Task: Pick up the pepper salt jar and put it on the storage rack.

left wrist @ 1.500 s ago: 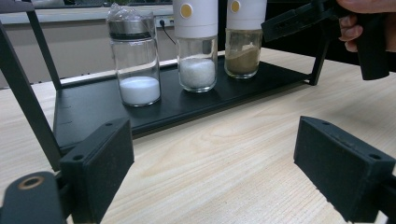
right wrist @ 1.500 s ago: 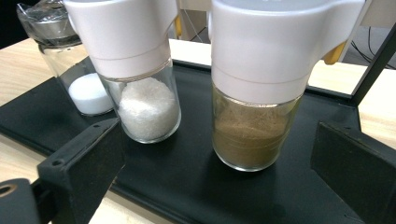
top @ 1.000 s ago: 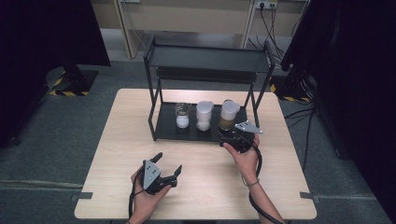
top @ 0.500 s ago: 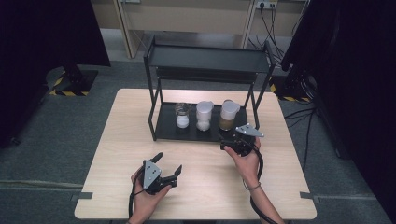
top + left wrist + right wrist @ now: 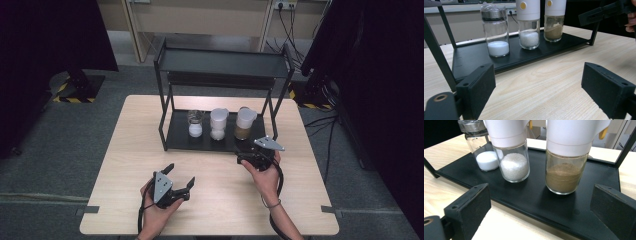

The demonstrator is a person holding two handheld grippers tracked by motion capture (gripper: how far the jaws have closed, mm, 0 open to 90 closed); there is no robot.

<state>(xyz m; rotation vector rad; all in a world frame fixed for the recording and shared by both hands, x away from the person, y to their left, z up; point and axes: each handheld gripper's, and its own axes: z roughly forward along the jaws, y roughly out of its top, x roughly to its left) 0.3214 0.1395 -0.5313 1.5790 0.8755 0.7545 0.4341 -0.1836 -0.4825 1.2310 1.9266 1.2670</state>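
Observation:
A black two-level rack (image 5: 172,135) stands at the back of the wooden table. On its lower shelf (image 5: 531,195) stand three jars in a row. They are a small glass jar of white powder (image 5: 195,124) (image 5: 496,32) (image 5: 482,150), a white-capped jar of white granules (image 5: 218,125) (image 5: 529,27) (image 5: 512,157) and a white-capped jar of brown powder (image 5: 244,124) (image 5: 554,22) (image 5: 566,165). My right gripper (image 5: 246,151) (image 5: 541,210) is open at the shelf's front edge, facing the brown jar and touching nothing. My left gripper (image 5: 180,174) (image 5: 541,92) is open over bare table, well short of the rack.
The rack's upper shelf (image 5: 225,62) overhangs the jars, and its posts (image 5: 161,115) flank the lower shelf. Bare tabletop (image 5: 220,200) lies between the hands. In the left gripper view the right gripper (image 5: 604,12) shows at the top right. Cables run on the floor at the right.
My right gripper has dipped slightly in front of the shelf. The left gripper and the jars have not moved.

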